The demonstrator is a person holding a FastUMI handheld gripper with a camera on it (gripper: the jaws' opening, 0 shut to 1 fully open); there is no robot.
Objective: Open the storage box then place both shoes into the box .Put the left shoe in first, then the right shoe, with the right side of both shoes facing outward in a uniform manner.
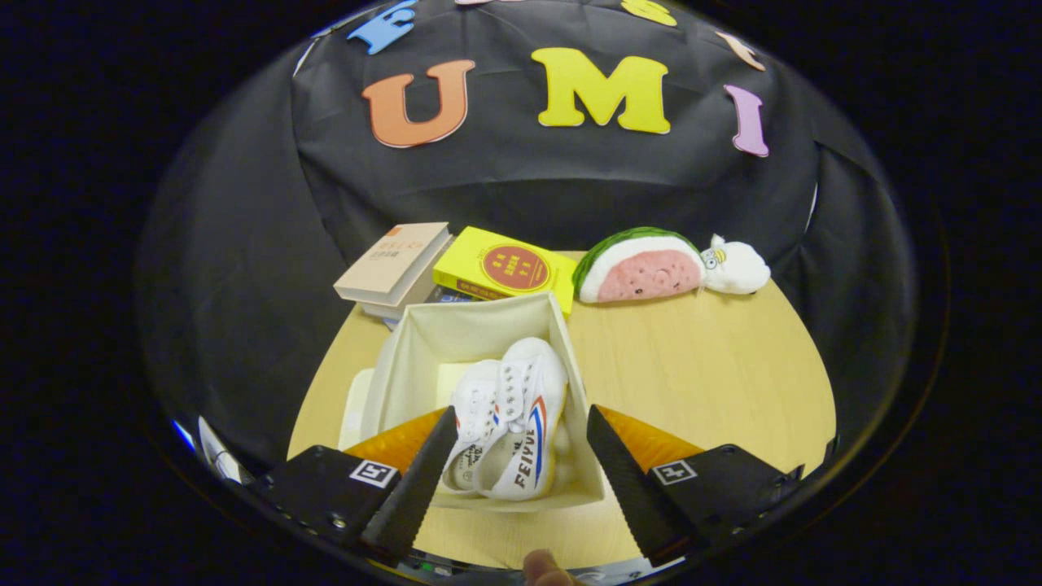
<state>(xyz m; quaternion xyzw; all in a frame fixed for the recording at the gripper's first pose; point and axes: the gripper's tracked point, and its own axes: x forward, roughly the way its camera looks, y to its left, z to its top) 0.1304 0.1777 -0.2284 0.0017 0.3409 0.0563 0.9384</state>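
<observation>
- Pale wood is showing as the top of the table [700, 366], which is being backed by black cloth.
- One open storage box [423, 342] is sitting on the table.
- Two white shoes [513, 423] are lying side by side inside the box.
- One tool [521, 431] is being held above the box, fingers spread wide, nothing being gripped.
- Three books [395, 264] are being seen beyond the box, one of them yellow.
- One watermelon plush [643, 267] and one white plush [737, 267] are lying beside the books.
</observation>
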